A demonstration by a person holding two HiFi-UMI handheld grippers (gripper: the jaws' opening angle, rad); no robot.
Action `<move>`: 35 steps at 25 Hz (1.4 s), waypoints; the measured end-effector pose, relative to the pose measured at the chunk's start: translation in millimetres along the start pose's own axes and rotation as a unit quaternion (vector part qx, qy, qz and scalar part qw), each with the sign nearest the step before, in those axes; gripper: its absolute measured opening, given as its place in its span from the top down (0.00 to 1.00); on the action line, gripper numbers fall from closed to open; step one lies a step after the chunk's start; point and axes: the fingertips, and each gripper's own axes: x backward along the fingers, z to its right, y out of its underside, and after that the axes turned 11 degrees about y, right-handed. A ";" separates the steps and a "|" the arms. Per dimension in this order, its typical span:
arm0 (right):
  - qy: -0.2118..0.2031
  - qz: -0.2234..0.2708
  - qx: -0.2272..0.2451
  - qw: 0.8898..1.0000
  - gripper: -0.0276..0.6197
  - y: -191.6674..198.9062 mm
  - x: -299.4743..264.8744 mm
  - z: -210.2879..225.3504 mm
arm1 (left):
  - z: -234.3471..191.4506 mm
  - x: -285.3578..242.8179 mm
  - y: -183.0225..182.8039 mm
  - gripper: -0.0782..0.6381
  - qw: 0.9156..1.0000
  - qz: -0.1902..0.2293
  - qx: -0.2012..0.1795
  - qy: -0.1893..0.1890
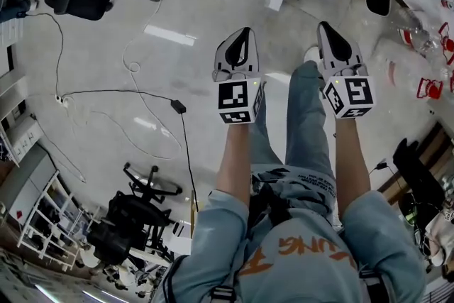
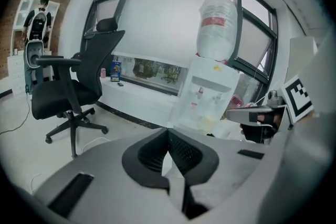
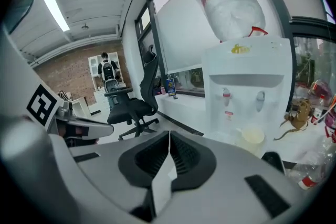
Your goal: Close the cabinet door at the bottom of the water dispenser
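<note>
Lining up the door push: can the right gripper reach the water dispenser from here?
Likely yes, once closer: the right gripper, shut and empty, faces the water dispenser with only floor between. The bottom door is hidden.

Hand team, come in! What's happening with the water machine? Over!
Left gripper shut, empty. Right gripper shut, empty. Water dispenser ahead, bottom hidden by grippers. Office chair stands aside, left.
</note>
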 end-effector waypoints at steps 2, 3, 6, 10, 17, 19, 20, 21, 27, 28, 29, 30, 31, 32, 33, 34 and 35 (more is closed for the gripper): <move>0.001 -0.005 -0.002 1.000 0.91 17.3 -9.4 -4.1 | -6.9 -8.4 12.6 0.88 1.000 -0.005 -0.001 0.005; 0.002 -0.007 -0.003 1.000 0.91 26.2 -13.6 -6.6 | -11.3 -12.2 19.0 0.88 1.000 -0.006 -0.001 0.008; -0.003 -0.021 -0.004 1.000 0.91 56.4 -18.7 -19.1 | -26.4 -15.9 43.4 0.88 1.000 -0.011 0.002 0.010; -0.013 -0.035 0.001 0.999 0.91 91.5 -29.7 -30.6 | -49.2 -22.0 73.2 0.88 1.000 -0.016 0.011 0.001; -0.038 -0.052 0.003 0.998 0.91 152.7 -59.7 -58.5 | -58.1 -35.7 117.5 0.88 0.999 -0.009 0.033 0.014; -0.044 -0.052 0.001 0.998 0.91 167.1 -69.0 -67.5 | -59.7 -42.2 131.1 0.88 0.999 -0.009 0.033 0.019; -0.045 -0.051 0.000 0.998 0.91 174.2 -72.1 -71.2 | -60.1 -44.7 138.5 0.88 0.999 -0.011 0.032 0.022; -0.046 -0.049 -0.002 0.998 0.91 181.5 -74.9 -74.2 | -60.3 -46.8 145.7 0.88 0.999 -0.013 0.030 0.025; -0.054 -0.059 -0.008 0.997 0.91 225.8 -97.0 -89.3 | -62.8 -54.9 183.1 0.88 0.998 -0.037 0.003 0.055; -0.054 -0.059 -0.010 0.997 0.91 230.9 -102.3 -91.1 | -66.1 -56.3 185.0 0.88 0.998 -0.036 -0.001 0.056; -0.052 -0.059 -0.011 0.997 0.91 235.6 -107.4 -92.4 | -69.8 -57.9 186.8 0.88 0.998 -0.034 -0.002 0.057; -0.049 -0.060 -0.012 0.997 0.91 240.3 -112.3 -93.1 | -73.5 -60.0 189.2 0.88 0.998 -0.034 -0.003 0.056; -0.046 -0.062 -0.013 0.997 0.91 245.2 -117.1 -92.9 | -76.5 -62.7 192.0 0.88 0.998 -0.036 -0.004 0.056; -0.042 -0.066 -0.015 0.997 0.91 250.2 -121.4 -92.0 | -78.4 -65.5 194.6 0.88 0.998 -0.038 -0.003 0.055; -0.038 -0.070 -0.017 0.997 0.91 255.2 -125.4 -90.4 | -79.4 -68.0 196.6 0.88 0.998 -0.039 -0.003 0.056; -0.033 -0.075 -0.020 0.996 0.90 260.0 -129.6 -88.7 | -80.0 -70.3 197.8 0.88 0.998 -0.041 -0.002 0.057; -0.029 -0.080 -0.024 0.996 0.88 264.8 -134.5 -87.2 | -80.8 -72.5 198.4 0.88 0.997 -0.042 -0.002 0.059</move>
